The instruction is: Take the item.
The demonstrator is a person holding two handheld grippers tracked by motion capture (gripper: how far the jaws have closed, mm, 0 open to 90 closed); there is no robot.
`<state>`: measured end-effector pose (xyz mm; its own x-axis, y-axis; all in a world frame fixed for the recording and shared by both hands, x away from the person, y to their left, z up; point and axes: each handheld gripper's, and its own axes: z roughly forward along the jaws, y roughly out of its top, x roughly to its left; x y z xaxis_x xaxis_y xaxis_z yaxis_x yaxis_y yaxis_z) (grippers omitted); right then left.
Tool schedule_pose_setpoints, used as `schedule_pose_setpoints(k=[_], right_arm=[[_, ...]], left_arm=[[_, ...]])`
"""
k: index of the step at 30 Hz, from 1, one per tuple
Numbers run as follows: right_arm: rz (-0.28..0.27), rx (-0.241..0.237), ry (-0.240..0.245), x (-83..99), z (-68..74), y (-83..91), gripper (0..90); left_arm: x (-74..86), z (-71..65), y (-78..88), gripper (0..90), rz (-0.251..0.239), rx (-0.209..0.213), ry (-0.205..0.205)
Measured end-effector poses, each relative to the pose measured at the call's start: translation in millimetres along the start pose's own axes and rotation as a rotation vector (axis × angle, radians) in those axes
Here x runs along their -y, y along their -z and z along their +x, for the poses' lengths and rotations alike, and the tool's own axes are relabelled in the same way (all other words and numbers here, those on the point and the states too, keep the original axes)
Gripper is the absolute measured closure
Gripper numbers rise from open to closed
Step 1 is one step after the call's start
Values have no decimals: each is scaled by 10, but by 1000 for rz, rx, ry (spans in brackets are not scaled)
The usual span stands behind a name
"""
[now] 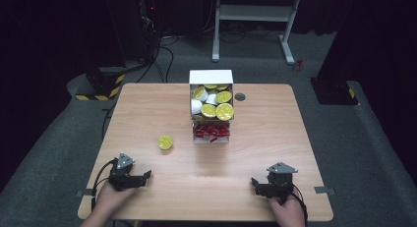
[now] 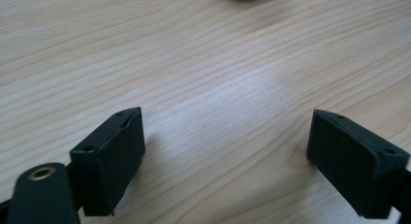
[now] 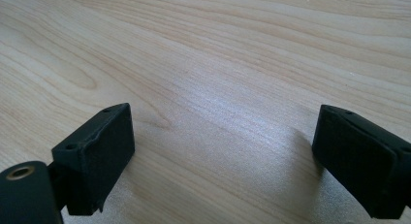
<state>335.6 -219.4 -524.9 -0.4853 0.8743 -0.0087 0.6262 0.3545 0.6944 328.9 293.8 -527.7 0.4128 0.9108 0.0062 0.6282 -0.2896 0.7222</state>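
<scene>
We list: left tool (image 1: 142, 176) and right tool (image 1: 255, 183), both gaping, empty; yellow-lidded cup (image 1: 165, 142) ahead of left tool, unobstructed; white box (image 1: 211, 77) beyond, holding similar cups.

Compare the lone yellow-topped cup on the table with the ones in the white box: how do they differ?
The lone cup sits by itself on the bare table, between the left gripper and the box; the boxed cups are piled together, touching, inside the white box. Some boxed cups show white sides; the lone one shows mainly yellow. All share yellow tops.
</scene>
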Motion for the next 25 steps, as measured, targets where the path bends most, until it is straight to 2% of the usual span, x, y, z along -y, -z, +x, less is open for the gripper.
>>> schedule_pose_setpoints(k=[5, 7, 9, 12, 16, 25], right_arm=[[-1, -1, 0, 3, -2, 2, 79], [-1, 2, -5, 10, -4, 10, 81], [0, 2, -12, 12, -7, 13, 81], [0, 5, -4, 10, -6, 11, 79], [-1, 6, -8, 1, 2, 2, 79], [-1, 17, -7, -18, 19, -17, 82]], left_arm=[[34, -32, 1, 140, -19, -28, 20], [54, -37, 19, 125, -12, -49, 50], [70, -31, 32, 101, -10, -52, 57], [82, -23, 45, 101, -11, -39, 44], [75, -22, 40, 75, 1, -6, 2], [85, -28, 48, 76, -3, 3, 2]])
